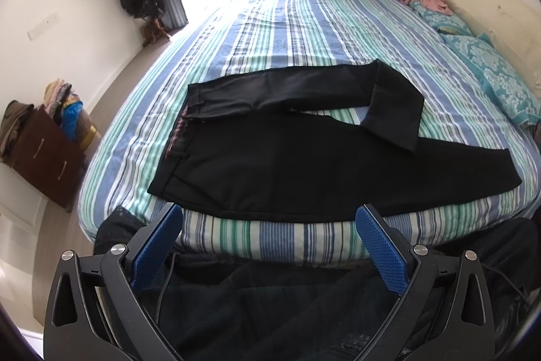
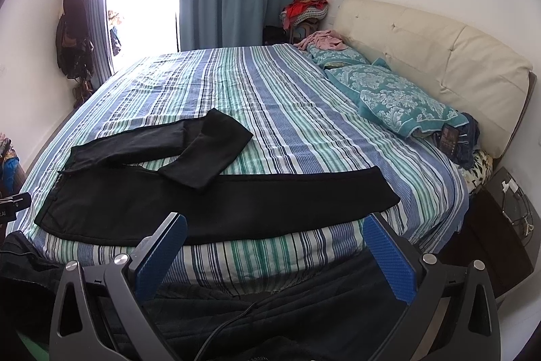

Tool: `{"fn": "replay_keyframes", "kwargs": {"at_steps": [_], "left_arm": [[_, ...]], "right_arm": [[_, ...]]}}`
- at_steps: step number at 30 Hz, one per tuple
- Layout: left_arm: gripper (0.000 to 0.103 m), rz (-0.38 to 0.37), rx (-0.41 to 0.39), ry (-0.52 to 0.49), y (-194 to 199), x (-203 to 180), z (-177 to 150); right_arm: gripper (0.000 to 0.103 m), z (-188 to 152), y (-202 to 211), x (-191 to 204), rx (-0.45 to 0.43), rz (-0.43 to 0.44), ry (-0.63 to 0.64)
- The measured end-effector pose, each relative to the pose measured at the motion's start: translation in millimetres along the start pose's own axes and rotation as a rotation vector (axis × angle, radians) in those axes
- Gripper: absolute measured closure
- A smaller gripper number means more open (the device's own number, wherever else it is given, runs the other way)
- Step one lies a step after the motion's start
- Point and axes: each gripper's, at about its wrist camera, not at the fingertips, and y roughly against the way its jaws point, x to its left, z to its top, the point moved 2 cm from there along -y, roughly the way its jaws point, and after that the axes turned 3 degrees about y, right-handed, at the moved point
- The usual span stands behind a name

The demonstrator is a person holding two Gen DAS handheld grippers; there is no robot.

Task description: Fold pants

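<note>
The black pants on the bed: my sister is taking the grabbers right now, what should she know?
Left gripper: open, empty, held back from the bed's near edge.
Right gripper: open, empty, also short of the bed.
Black fabric pants lie flat on the blue-and-green striped bedsheet, waistband to the left. The near leg lies straight; the far leg is bent back, its cuff resting on the near leg.
Done: pants spread out only.
Left: straighten the far leg, stack the legs, fold.

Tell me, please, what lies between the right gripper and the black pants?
In the right wrist view, only the striped side of the bed lies between the open right gripper and the black pants. No other thing stands on that stretch.
</note>
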Motion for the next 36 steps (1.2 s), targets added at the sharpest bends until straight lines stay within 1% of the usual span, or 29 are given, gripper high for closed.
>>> {"fn": "replay_keyframes", "kwargs": {"at_steps": [7, 14, 21, 36], "left_arm": [[0.001, -0.004, 0.011, -0.005, -3, -1, -1], [0.001, 0.008, 0.030, -0.019, -6, -3, -2], [0.001, 0.017, 0.042, -0.015, -9, -1, -3], [0.001, 0.027, 0.066, -0.019, -14, 0, -4]], "right_arm": [[0.000, 0, -2, -3, 0.019, -0.012, -0.005], [0.000, -2, -15, -3, 0.088, -0.035, 0.009], [0.000, -6, -25, 0, 0.139, -0.049, 0.032], [0.000, -8, -33, 13, 0.171, -0.042, 0.087]]}}
